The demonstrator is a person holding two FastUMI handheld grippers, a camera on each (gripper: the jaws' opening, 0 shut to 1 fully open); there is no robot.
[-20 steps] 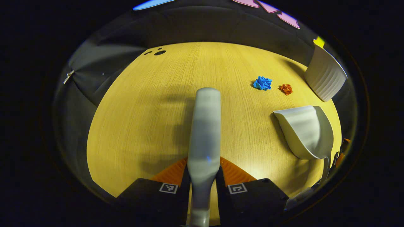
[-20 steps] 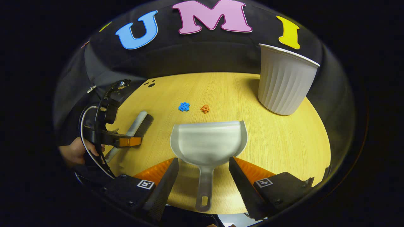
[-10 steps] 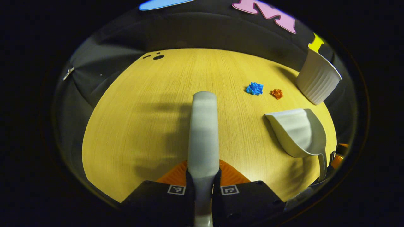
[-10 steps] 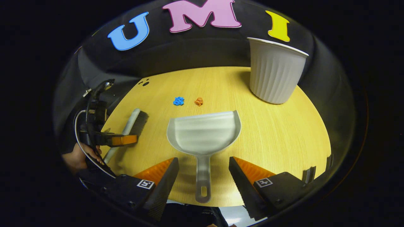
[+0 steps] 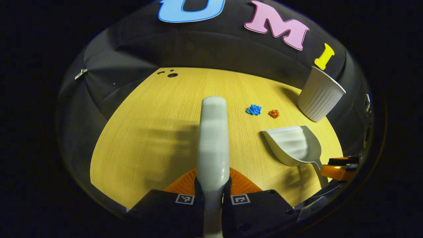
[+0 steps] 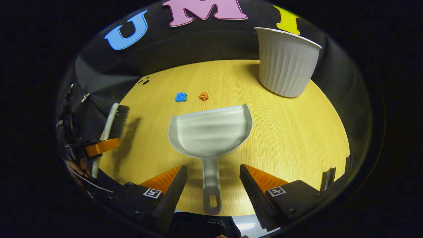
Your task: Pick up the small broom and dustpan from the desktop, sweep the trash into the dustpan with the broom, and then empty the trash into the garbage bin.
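The left tongs [image 5: 213, 195] are pinching the broom [image 5: 213, 138] by its handle, one finger on each side. In the left gripper view the broom's pale back sticks out straight ahead over the yellow table [image 5: 148, 138]. Off to the right lies the dustpan [image 5: 292, 145], with its mouth turned toward two bits of trash: a blue paper ball [image 5: 254, 109] and an orange paper ball [image 5: 273, 113], just beside each other. Past them, by the far right edge of the table, stands the white bin [image 5: 319, 99]. The right tongs [image 5: 337, 168] show at the right edge, near the dustpan's handle.

In the right gripper view the right tongs [image 6: 213, 185] are spread wide. The dustpan [image 6: 210, 132] lies flat on the table [image 6: 297, 132], and its handle runs back between the two fingers, but neither finger touches it. The blue paper ball [image 6: 181, 97] and the orange paper ball [image 6: 203, 96] sit just past the dustpan's front edge. The bin [image 6: 285, 61] stands upright at the back right. At the left edge the left tongs [image 6: 99, 147] hold the broom [image 6: 115, 120] up above the table, with its dark bristles facing the dustpan and its shadow on the wood. A bit of a hand [image 6: 77, 167] shows below it.
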